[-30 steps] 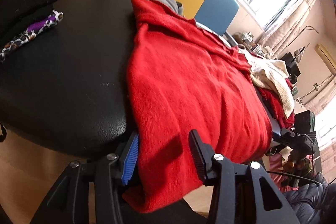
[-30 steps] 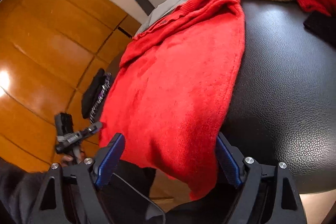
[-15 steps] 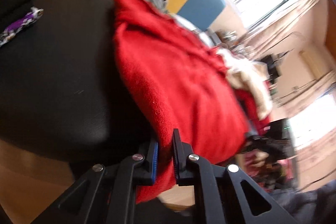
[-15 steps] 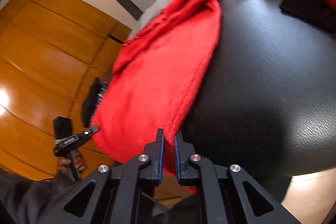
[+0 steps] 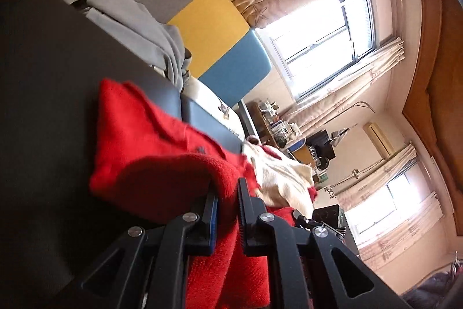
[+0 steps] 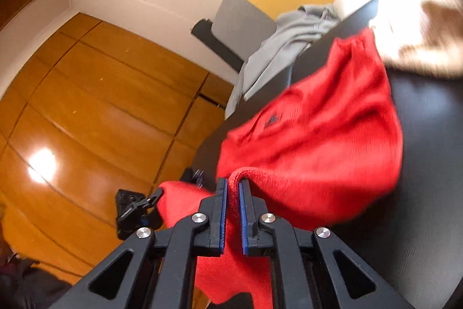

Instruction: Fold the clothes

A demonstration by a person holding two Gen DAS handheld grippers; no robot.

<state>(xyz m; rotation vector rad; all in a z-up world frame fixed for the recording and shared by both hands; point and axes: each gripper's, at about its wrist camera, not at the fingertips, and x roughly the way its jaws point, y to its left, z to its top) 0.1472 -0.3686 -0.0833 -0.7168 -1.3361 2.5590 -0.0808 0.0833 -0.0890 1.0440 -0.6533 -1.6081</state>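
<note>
Sweater [image 6: 318, 135], red fuzzy knit, humps into a fold toward 12 o'clock on the black surface [image 6: 428, 164]; both grippers' fingers [image 5: 244, 210] [image 6: 221, 210] are clamped on its hem.

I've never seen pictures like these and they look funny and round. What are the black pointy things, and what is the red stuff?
A person holds a tool in each hand, each with a round-eyed camera looking along two black fingers. The left hand-held gripper and the right hand-held gripper are both shut on the fuzzy red knitted sweater, lifting its edge over the black leather-look table. A crumpled grey garment and a cream knitted garment lie farther back.
</note>
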